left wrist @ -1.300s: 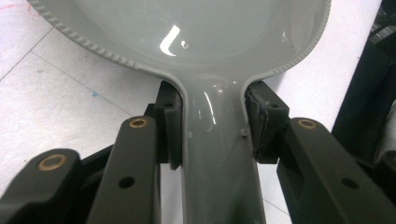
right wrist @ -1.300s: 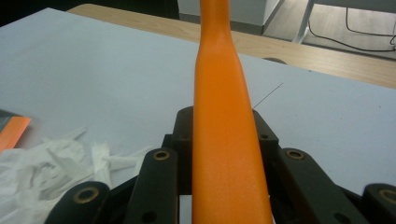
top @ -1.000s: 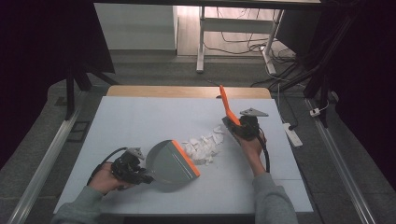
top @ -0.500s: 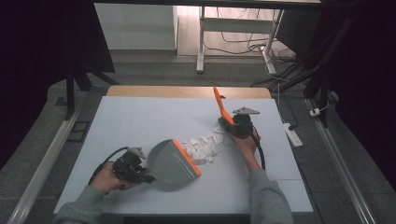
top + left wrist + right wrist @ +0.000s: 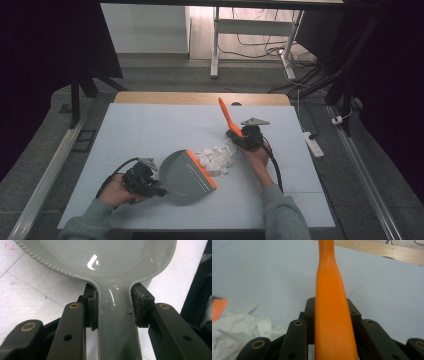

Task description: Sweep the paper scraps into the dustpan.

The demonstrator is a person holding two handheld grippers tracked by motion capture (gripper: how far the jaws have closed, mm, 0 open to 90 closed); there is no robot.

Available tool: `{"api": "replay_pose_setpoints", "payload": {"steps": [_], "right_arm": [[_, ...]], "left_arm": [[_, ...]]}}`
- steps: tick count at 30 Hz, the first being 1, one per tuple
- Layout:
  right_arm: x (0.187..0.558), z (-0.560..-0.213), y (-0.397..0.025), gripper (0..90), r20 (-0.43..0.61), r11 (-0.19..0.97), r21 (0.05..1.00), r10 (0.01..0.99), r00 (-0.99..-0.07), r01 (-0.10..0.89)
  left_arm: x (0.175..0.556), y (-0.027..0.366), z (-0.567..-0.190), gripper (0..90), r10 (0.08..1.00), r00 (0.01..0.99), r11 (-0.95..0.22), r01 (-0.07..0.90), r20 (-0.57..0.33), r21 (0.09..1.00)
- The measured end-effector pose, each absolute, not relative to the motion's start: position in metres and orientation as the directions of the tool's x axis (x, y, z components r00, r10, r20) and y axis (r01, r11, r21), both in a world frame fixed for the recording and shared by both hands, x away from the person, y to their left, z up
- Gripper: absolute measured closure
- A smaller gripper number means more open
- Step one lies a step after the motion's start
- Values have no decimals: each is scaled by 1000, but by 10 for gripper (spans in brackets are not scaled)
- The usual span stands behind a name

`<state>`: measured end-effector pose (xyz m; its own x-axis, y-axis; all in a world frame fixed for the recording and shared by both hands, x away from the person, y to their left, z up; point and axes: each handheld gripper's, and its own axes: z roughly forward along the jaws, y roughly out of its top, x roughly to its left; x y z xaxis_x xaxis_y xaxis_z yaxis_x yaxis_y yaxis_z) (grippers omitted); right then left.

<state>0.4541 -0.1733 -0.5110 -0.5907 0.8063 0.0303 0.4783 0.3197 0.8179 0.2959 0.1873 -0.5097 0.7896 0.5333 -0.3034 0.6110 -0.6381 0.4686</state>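
A grey dustpan (image 5: 183,175) with an orange lip (image 5: 202,168) lies on the white table (image 5: 150,130). My left gripper (image 5: 150,184) is shut on its handle (image 5: 116,322), the pads pressing both sides. A pile of white paper scraps (image 5: 216,157) lies against the lip. An orange brush handle (image 5: 226,116) slants up and away from my right gripper (image 5: 243,136), which is shut on it at the right edge of the pile. The right gripper view has the handle (image 5: 331,305) running up the middle and scraps (image 5: 239,325) at lower left. The brush's bristles are hidden.
A wooden strip (image 5: 200,98) edges the table's far side. A power strip (image 5: 312,144) lies on the floor to the right, beside a metal rail (image 5: 367,195). Table legs and cables (image 5: 260,40) stand beyond. Bare tabletop spreads to the far left.
My right gripper has slid left with the brush, pushing the scraps toward the dustpan's lip. The left gripper and dustpan have stayed put.
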Motion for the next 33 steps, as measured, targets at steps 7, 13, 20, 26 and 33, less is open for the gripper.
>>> {"api": "replay_pose_setpoints", "payload": {"steps": [7,13,20,26,33], "right_arm": [[444,-511,-160,704,48,334,813,778,-626,477],[433,-512,-149,704,64,339,813,756,-651,473],[420,-510,-133,705,49,370,808,732,-679,458],[418,-511,-131,705,54,370,808,729,-683,459],[413,-512,-125,704,52,377,807,721,-691,454]], "left_arm": [[296,187,-510,614,532,790,-640,610,-304,467],[296,187,-510,614,529,793,-644,607,-302,466],[296,187,-510,614,533,790,-639,610,-303,468],[296,187,-509,614,532,792,-642,609,-301,467],[296,187,-509,614,533,791,-641,609,-300,467]]}}
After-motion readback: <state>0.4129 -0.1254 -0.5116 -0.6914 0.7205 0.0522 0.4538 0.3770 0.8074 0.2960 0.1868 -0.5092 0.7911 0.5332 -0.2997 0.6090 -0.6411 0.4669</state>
